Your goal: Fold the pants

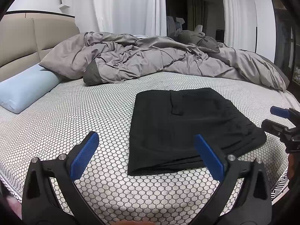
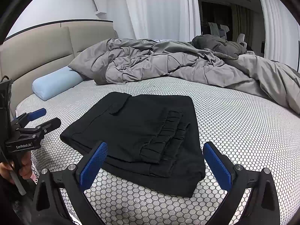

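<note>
The black pants (image 2: 135, 136) lie folded into a compact stack on the bed (image 2: 234, 127), nearer the viewer than the rumpled grey duvet (image 2: 168, 63) and well apart from the pale blue pillow (image 2: 54, 85). Both tools hover just short of the pants; the left tool (image 1: 146, 150) and the right tool (image 2: 155, 159) each stand wide, gripping nothing. The cloth looks soft, light and limp, so layers may slide apart if lifted by one corner. The thick folded edge nearest the tools, pinched through all layers, seems the safest hold. The folding looks essentially finished.
</note>
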`<act>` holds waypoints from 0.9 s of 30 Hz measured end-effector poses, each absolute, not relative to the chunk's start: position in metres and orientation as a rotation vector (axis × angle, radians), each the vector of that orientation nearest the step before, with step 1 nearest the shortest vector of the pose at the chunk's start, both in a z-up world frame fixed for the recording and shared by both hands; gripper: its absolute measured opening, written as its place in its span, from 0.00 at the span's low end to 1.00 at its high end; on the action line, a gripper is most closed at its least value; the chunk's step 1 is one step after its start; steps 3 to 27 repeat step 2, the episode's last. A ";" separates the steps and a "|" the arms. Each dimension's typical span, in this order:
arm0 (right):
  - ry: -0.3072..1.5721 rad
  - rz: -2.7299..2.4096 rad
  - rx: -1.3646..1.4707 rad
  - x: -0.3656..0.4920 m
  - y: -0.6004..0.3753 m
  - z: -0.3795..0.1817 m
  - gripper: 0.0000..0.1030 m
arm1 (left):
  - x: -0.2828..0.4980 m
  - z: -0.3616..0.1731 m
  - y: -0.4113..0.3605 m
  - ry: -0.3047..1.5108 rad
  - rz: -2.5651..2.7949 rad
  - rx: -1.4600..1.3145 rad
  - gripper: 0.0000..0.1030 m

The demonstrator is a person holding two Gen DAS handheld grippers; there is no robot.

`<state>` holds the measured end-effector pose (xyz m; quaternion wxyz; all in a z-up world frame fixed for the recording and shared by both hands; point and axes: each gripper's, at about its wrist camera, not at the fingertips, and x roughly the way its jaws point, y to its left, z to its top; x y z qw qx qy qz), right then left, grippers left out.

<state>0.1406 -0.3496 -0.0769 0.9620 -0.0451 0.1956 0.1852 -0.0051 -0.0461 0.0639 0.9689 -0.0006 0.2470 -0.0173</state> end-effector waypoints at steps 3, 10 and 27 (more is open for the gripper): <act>0.395 0.373 -0.092 0.140 -0.349 -0.077 1.00 | -0.005 0.063 -0.048 0.501 -0.034 0.004 0.99; 0.395 0.373 -0.092 0.140 -0.349 -0.077 1.00 | -0.005 0.063 -0.048 0.501 -0.034 0.004 0.99; 0.395 0.373 -0.092 0.140 -0.349 -0.077 1.00 | -0.005 0.063 -0.048 0.501 -0.034 0.004 0.99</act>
